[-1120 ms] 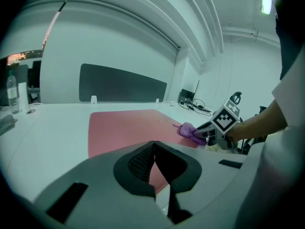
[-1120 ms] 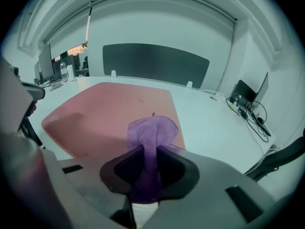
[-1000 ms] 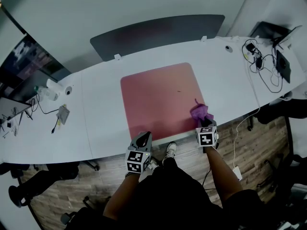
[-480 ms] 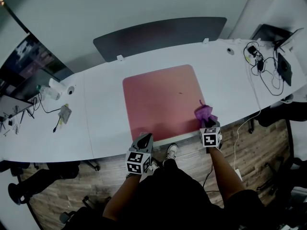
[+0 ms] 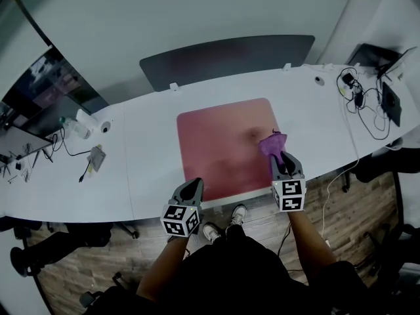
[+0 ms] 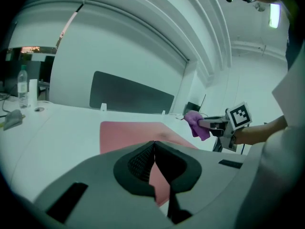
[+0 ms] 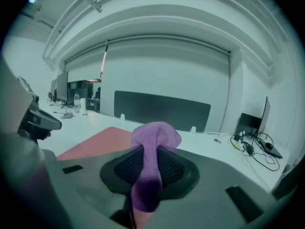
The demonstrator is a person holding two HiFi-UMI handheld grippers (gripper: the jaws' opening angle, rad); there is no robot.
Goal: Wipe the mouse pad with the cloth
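Observation:
A pink mouse pad point(image 5: 226, 146) lies in the middle of the long white table point(image 5: 147, 153). My right gripper point(image 5: 283, 158) is shut on a purple cloth point(image 5: 272, 144), held over the pad's right edge, above the surface. In the right gripper view the cloth point(image 7: 151, 161) is pinched between the jaws, with the pad point(image 7: 97, 144) below to the left. My left gripper point(image 5: 191, 189) hangs at the table's near edge by the pad's front left corner, shut with nothing in it. The left gripper view shows its jaws point(image 6: 154, 149) closed, the pad point(image 6: 133, 133) ahead and the cloth point(image 6: 196, 124) at right.
A dark divider panel point(image 5: 226, 56) runs along the table's far side. Cables and a laptop point(image 5: 367, 84) sit at the far right. At the left are a bottle point(image 5: 71, 126), a small round item point(image 5: 105, 127) and a grey device point(image 5: 96, 157). Below the near edge is wood floor.
My right gripper has lifted the cloth off the table's near right edge and carried it forward and up over the pad's right side. The left gripper stayed near the front edge.

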